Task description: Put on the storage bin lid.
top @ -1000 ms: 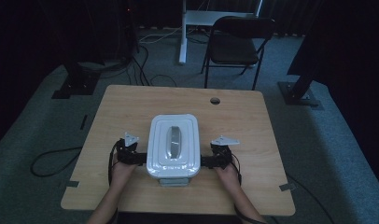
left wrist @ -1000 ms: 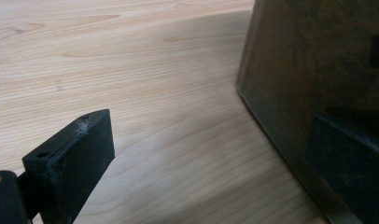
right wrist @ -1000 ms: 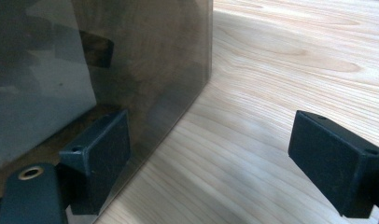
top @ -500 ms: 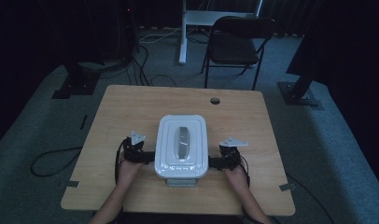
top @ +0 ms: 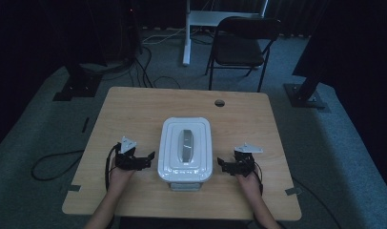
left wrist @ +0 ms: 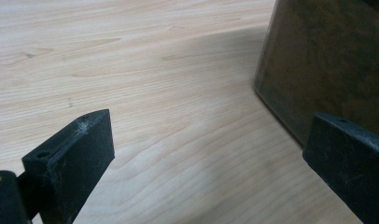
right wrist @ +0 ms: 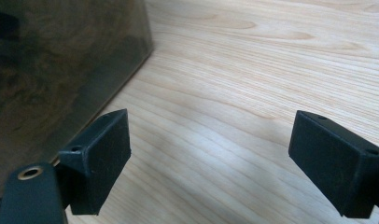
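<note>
At centre of the high view, lidded white bin (top: 186, 151) on wooden table (top: 134, 109), flanked by left gripper (top: 146, 159) and right gripper (top: 224, 166), both spread wide, holding nothing. Probably rigid, smooth, slippery plastic; best gripped under the lid's side rims.

We've got a folding chair (top: 241, 45) sitting at 12 o'clock past the wooden table (top: 134, 109), a white desk leg (top: 187, 33) just left of it, and cables (top: 148, 67) on the carpet around 11.
</note>
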